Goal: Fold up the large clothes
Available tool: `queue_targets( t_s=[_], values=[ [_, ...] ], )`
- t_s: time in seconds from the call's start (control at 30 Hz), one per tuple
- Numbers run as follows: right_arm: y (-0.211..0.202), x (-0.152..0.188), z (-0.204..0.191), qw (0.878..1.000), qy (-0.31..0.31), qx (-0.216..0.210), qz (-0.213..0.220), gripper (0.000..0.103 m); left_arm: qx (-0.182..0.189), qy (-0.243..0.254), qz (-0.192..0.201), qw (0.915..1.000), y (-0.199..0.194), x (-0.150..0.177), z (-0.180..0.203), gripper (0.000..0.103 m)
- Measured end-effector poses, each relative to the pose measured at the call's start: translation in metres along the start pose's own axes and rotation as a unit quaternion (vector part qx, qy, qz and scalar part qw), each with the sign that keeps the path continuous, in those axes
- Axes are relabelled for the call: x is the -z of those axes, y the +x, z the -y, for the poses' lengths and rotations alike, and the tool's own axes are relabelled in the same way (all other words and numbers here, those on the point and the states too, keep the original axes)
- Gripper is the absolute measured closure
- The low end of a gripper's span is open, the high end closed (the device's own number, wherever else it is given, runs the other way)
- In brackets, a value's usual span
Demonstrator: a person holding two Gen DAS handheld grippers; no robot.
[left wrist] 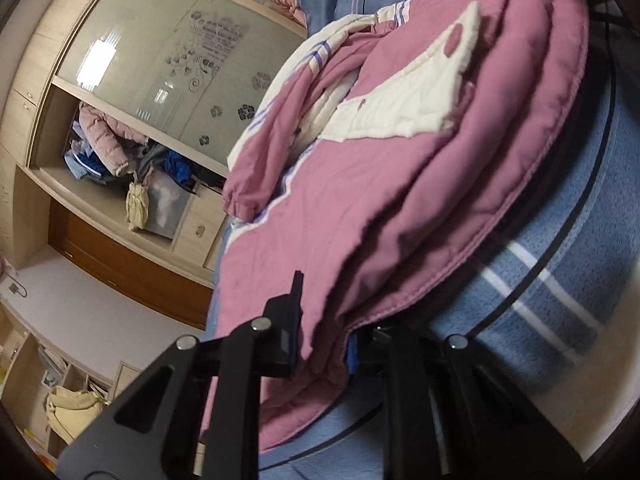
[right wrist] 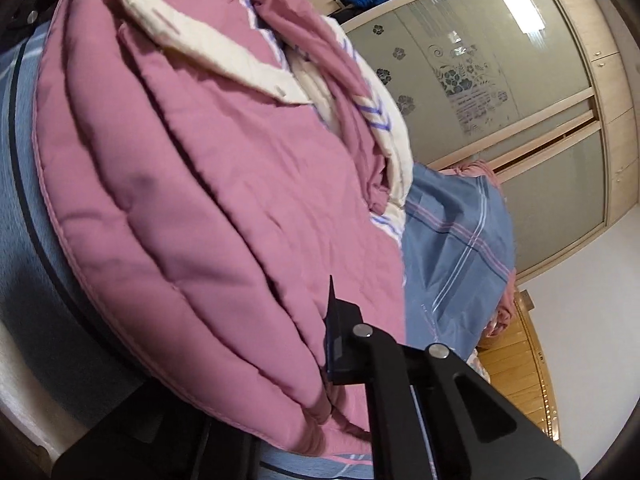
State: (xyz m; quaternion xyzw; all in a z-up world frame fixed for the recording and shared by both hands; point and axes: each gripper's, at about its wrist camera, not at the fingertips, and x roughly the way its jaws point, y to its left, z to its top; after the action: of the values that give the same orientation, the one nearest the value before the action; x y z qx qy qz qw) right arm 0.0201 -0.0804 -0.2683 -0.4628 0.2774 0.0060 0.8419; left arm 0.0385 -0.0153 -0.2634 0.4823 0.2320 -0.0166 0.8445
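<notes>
Lying across a bed: pink quilted jacket [left wrist: 400, 208], padded, channel-stitched, with a rolled piped hem curving in an arc. Cream fleece lining [left wrist: 404, 96] turned out as a pointed flap toward 12 o'clock, bearing an oval pink button patch. Sleeve [left wrist: 264, 160] with gathered elastic cuff hanging toward 9 o'clock in the left wrist view. Striped cream trim with blue-violet bars along the inner edge.

Underneath: blue bedsheet [left wrist: 560, 280], woven, with white and dark stripes; same sheet in the right wrist view [right wrist: 452, 240], with pink and white check lines.

Left claw [left wrist: 332, 332]: black, angular, riveted linkage; one finger [left wrist: 286, 332] exposed at 7 o'clock of the jacket, the other buried under the hem. Clenched on the jacket's hem edge, fabric draped between the fingers.

Right claw [right wrist: 320, 344]: black, same build; one flat finger [right wrist: 340, 340] standing at 5 o'clock of the jacket, the opposite finger hidden beneath the padded hem. Clamped on the jacket's hem.

Behind: wardrobe [right wrist: 520, 92] in pale wood with frosted glass sliding panels, floral etching; open shelf [left wrist: 120, 160] heaped with mixed clothing.
</notes>
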Motion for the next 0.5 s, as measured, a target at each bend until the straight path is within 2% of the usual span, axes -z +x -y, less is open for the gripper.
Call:
queue_targets(
  t_s=[0.07, 0.17, 0.27, 0.33, 0.4, 0.5],
  values=[
    [-0.005, -0.004, 0.014, 1.000, 0.008, -0.007, 0.010, 0.097, -0.004, -0.003, 0.006, 1.0000, -0.004, -0.005, -0.009, 0.087],
    [-0.008, -0.011, 0.031, 1.000, 0.003, 0.006, 0.028, 0.097, -0.031, 0.007, 0.022, 0.9992, -0.009, -0.018, -0.026, 0.087],
    [-0.010, -0.020, 0.053, 0.999, 0.012, 0.002, 0.040, 0.097, -0.031, 0.002, 0.039, 0.9988, -0.008, -0.031, -0.049, 0.087],
    [-0.008, -0.029, 0.068, 0.999, 0.008, -0.007, 0.047, 0.097, -0.040, 0.019, 0.044, 0.9981, -0.002, -0.041, -0.062, 0.088],
    [-0.002, -0.041, 0.083, 0.998, -0.010, 0.001, 0.056, 0.097, -0.045, 0.037, 0.048, 0.9972, 0.008, -0.053, -0.077, 0.088],
    [0.011, -0.062, 0.112, 0.998, -0.015, -0.004, 0.064, 0.097, -0.035, 0.033, 0.061, 0.9970, 0.021, -0.073, -0.105, 0.088]
  ],
)
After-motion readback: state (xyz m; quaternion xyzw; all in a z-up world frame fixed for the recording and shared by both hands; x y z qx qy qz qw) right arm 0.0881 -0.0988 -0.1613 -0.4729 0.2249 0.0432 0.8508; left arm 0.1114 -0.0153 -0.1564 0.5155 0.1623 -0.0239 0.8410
